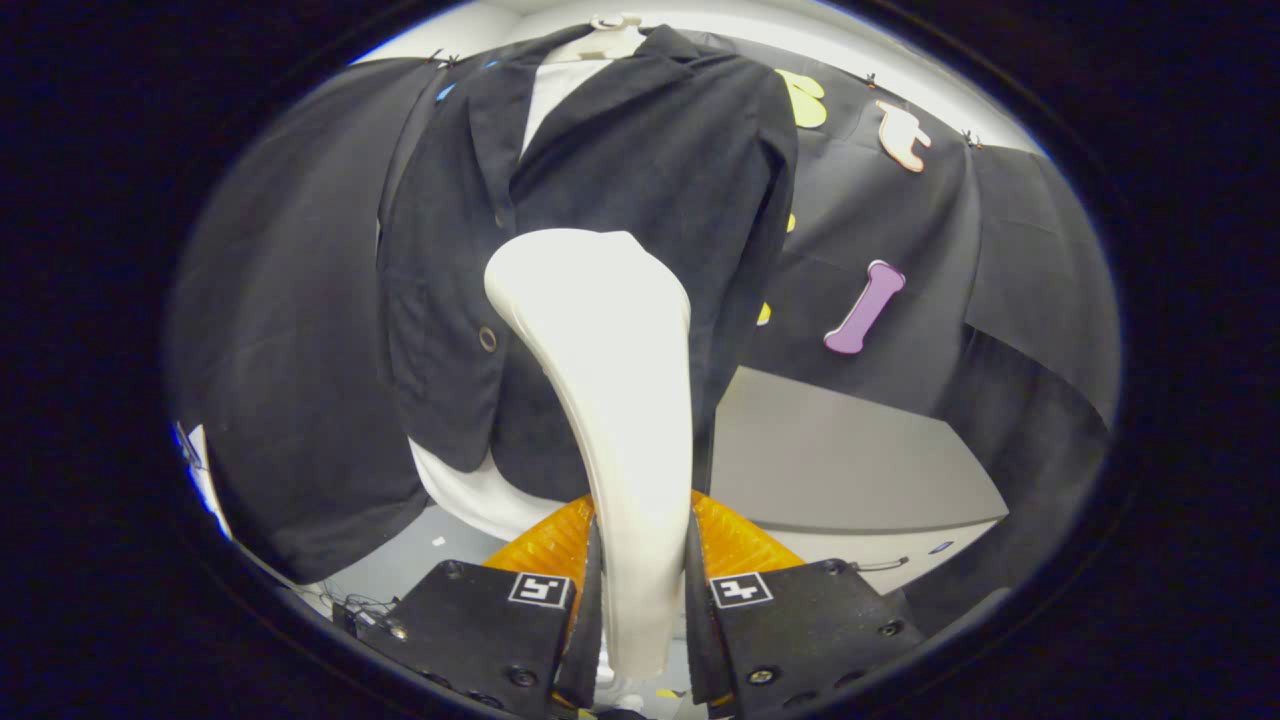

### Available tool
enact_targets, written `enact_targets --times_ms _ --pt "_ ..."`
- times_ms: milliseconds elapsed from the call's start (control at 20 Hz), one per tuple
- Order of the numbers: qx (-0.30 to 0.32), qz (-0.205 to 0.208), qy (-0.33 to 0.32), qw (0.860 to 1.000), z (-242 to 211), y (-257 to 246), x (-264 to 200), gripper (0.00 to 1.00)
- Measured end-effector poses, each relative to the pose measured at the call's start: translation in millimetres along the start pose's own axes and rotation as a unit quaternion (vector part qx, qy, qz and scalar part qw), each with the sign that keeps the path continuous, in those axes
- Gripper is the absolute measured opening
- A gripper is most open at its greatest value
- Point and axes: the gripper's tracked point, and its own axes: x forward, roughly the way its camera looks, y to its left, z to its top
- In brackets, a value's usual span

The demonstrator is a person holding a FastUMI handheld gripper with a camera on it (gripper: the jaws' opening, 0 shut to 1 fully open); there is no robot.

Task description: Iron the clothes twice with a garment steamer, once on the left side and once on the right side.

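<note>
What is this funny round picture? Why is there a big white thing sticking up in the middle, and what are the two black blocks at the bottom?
The picture comes from a little camera riding on a hand-held gripper, a tool a person holds that pinches things with two fingers. The camera's lens bends everything, so the picture looks round.

The two black blocks are the gripper's fingers, seen from just behind. They are squeezed shut on the white thing between them, which is a garment steamer, a tool that smooths clothes with hot steam.

Just beyond the steamer hangs a dark jacket on a white dress form, with a white shirt under it. The steamer's head is up close to the jacket's front, near its buttons. Behind is the booth's black cloth wall, with a grey table beside the jacket.
</note>
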Motion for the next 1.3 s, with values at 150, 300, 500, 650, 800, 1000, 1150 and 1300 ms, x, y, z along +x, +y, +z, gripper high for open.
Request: enact_targets --times_ms 150,300,500,650,800,1000,1150,1300 --pt "-0.002 0.007 -0.035 0.999 41.6 4.5 -11.6 0.38" --pt "-0.006 0.015 -0.068 0.998 82.6 15.1 -17.1 0.38" --pt "-0.008 0.029 -0.104 0.994 135.9 35.2 -26.2 0.38" --pt "-0.008 0.037 -0.124 0.992 171.7 51.4 -29.0 0.38" --pt "-0.006 0.039 -0.136 0.99 202.7 64.8 -30.1 0.38" --pt "-0.015 0.032 -0.164 0.986 244.1 88.5 -33.9 0.38" --pt "-0.029 0.028 -0.184 0.982 270.4 112.0 -33.6 0.37" --pt "-0.038 0.027 -0.191 0.98 288.1 137.8 -27.8 0.38"
